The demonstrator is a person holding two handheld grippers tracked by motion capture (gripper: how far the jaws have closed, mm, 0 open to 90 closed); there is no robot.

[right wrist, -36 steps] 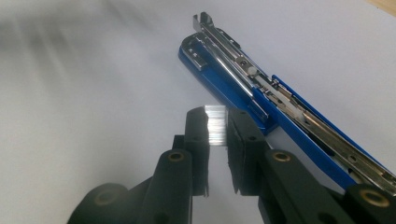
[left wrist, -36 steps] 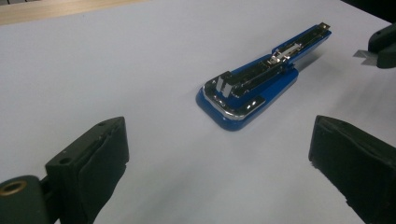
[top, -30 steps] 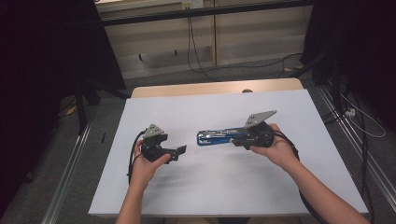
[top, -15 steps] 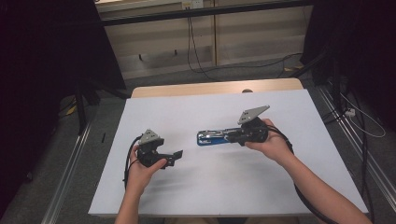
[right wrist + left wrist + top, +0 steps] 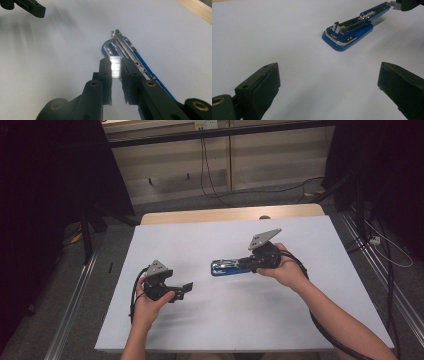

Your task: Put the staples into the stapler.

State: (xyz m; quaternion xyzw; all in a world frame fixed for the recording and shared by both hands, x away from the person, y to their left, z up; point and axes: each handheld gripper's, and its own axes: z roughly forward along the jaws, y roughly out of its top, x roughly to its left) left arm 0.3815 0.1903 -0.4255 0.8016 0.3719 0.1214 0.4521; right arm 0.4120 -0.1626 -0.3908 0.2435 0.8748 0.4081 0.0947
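We work at a table (image 5: 310,330) covered in white, and near its middle lies an opened blue stapler (image 5: 226,267), base flat on the surface with its chrome magazine exposed along the top. Its rounded front end points toward our left side.

Our left gripper (image 5: 181,289) rests low on the table, well apart from the stapler, jaws spread wide with nothing between them; from its own view the stapler (image 5: 352,31) lies ahead, untouched by it.

Our right gripper (image 5: 115,67) hovers right over the stapler's magazine (image 5: 123,46), clenched on a small shiny strip of staples (image 5: 115,67) pinched between its pads.

We judge that the stapler is already opened and the staples are already picked up, so the early steps look done. What remains, as far as we can tell, is seating the strip in the magazine channel, letting go of it, and closing the stapler.
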